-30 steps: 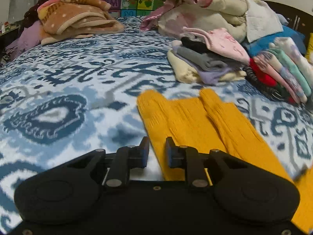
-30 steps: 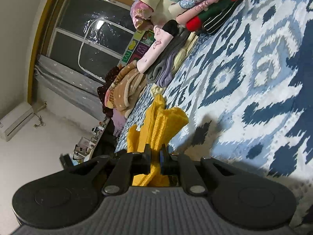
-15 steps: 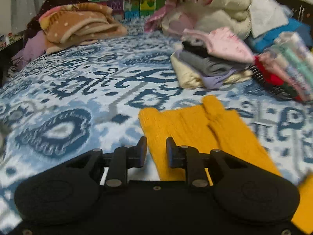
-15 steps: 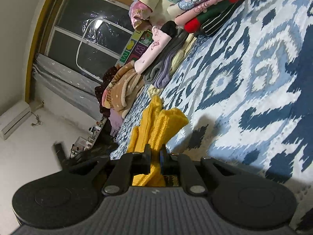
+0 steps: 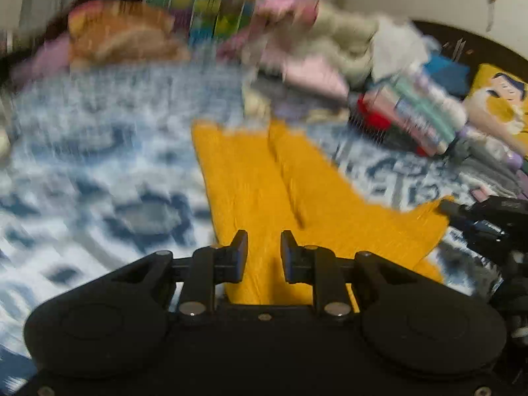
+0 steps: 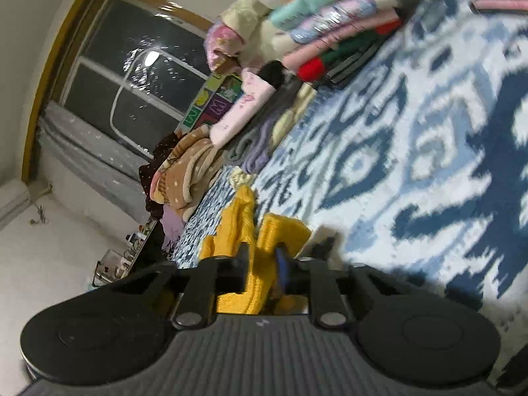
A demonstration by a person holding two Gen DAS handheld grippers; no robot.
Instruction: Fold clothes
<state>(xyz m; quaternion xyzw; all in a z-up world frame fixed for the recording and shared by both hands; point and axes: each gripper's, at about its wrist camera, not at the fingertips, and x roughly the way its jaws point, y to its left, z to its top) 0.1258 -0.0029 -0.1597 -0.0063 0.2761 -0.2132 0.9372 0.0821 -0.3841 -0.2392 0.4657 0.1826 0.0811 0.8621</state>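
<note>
1. Yellow knit garment (image 5: pixel 264 178) lying flat on blue and white patterned bed cover (image 5: pixel 99 165), with two long parts running away from the camera.
2. Left gripper (image 5: pixel 264 250) up over the near end of the yellow garment, jaws a small way apart, nothing between them.
3. Picture from the left wrist blurry all over.
4. Right gripper (image 6: pixel 262 264) low by the bed cover (image 6: pixel 412 165), jaws just opening a little, with a bunched fold of the yellow garment (image 6: pixel 260 257) between them.
5. Cannot tell if the pads are pressing on the cloth.
6. Right gripper (image 5: pixel 488 221) also seen at the right edge of the left wrist view, at the garment's far right corner.
7. Stack of folded clothes (image 6: pixel 330 33) at the far side of the bed, in pink, green, red and purple.
8. Smaller folded pile (image 6: pixel 250 118) beside it, with a pink piece on top.
9. Brown spotted blanket (image 6: pixel 184 171) further along, near dark window (image 6: pixel 132 76).
</note>
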